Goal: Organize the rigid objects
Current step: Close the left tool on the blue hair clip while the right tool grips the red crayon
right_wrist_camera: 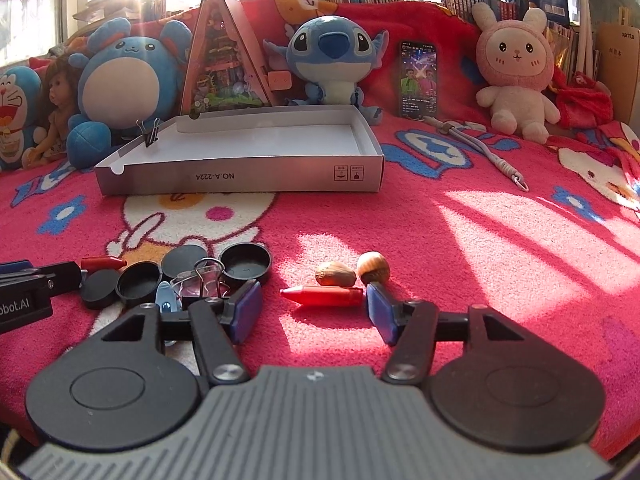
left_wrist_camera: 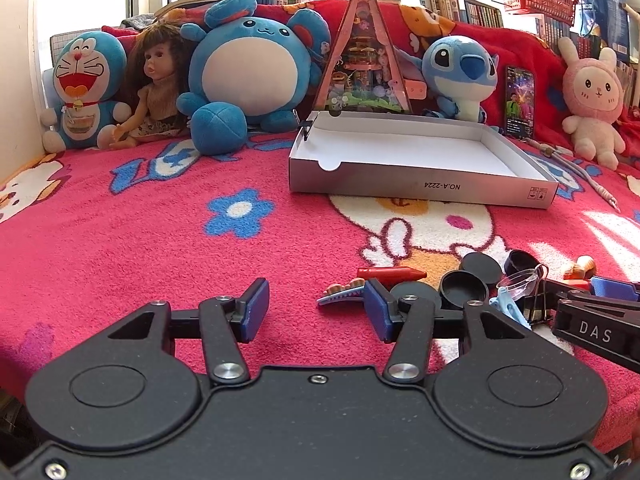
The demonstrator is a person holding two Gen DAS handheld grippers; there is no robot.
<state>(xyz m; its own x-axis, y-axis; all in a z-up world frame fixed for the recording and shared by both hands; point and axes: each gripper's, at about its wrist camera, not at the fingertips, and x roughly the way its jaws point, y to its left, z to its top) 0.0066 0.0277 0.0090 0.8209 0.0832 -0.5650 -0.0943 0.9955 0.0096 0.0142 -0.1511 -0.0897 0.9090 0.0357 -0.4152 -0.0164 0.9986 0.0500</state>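
A shallow grey box [left_wrist_camera: 420, 188] [right_wrist_camera: 240, 178] lies open on the red blanket, with a black binder clip [right_wrist_camera: 149, 131] on its left rim. My left gripper [left_wrist_camera: 316, 308] is open and empty, low over the blanket; a hair clip [left_wrist_camera: 340, 293] lies by its right finger. Beyond are a red crayon [left_wrist_camera: 390, 273], black round lids [left_wrist_camera: 464, 286] and a binder clip [left_wrist_camera: 538, 300]. My right gripper [right_wrist_camera: 314, 306] is open, with a red crayon [right_wrist_camera: 322, 296] lying between its fingertips. Two nuts [right_wrist_camera: 335, 274] [right_wrist_camera: 373, 267] lie just past it. Black lids [right_wrist_camera: 245, 266] and a clip [right_wrist_camera: 208, 276] sit to its left.
Plush toys [left_wrist_camera: 256, 68] [right_wrist_camera: 332, 60], a doll [left_wrist_camera: 156, 80], a triangular toy house [left_wrist_camera: 362, 56], a phone [right_wrist_camera: 418, 80] and a pink rabbit [right_wrist_camera: 516, 72] line the back. A cord [right_wrist_camera: 484, 152] lies right of the box. Bookshelves stand behind.
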